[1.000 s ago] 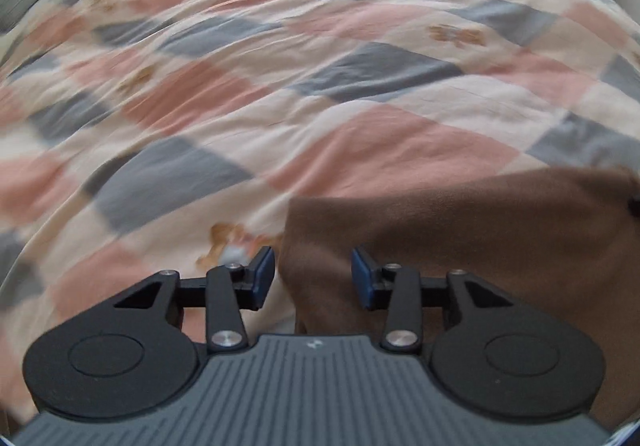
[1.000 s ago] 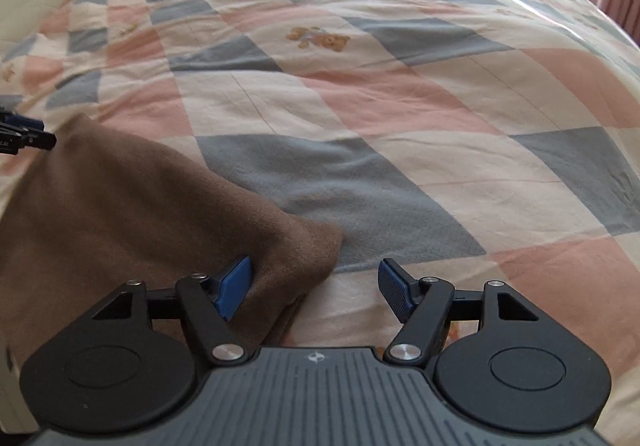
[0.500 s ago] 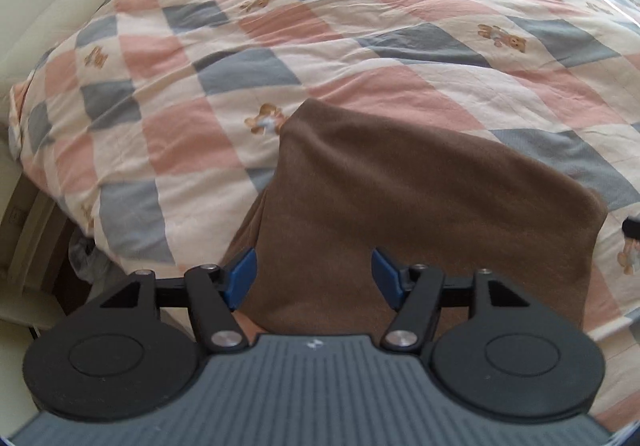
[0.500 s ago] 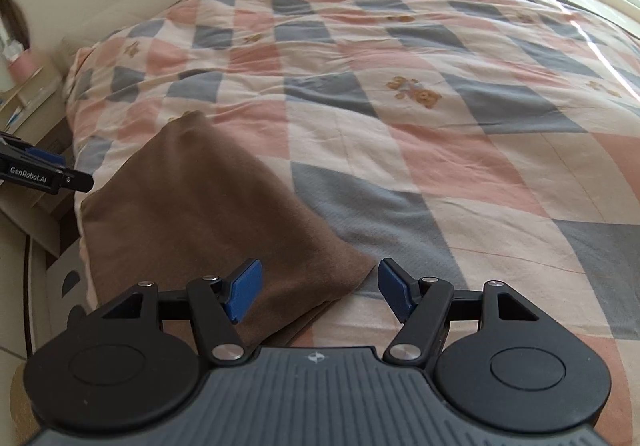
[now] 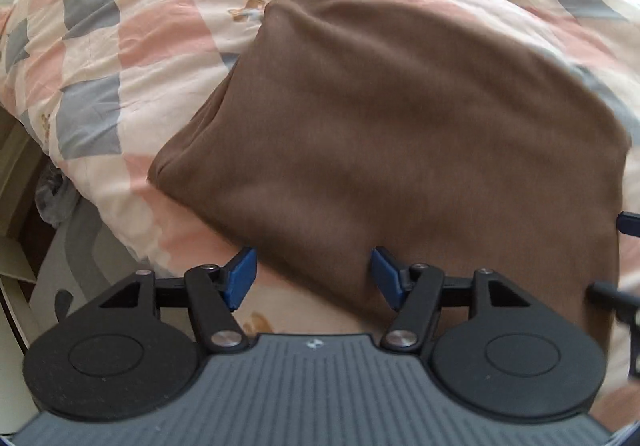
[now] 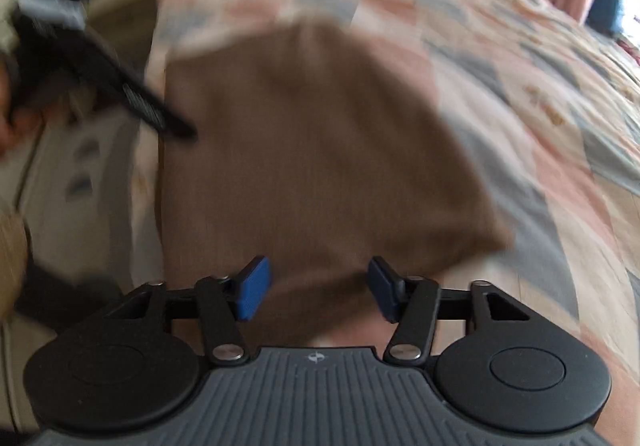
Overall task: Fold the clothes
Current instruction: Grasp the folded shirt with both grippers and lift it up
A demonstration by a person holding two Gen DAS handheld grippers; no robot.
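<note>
While both pairs of tongs are held with jaws spread and nothing is gripped, the left tongs [image 5: 314, 278] are seen above the near edge of a folded brown garment [image 5: 400, 126]. The right tongs [image 6: 318, 292] are poised over the same garment's near edge, though that view is blurred. The garment is laid flat on a checked quilt [image 5: 140, 26] covering the bed, stretching toward 12 o'clock. The right tongs' tips are glimpsed at 3 o'clock of the left view.
</note>
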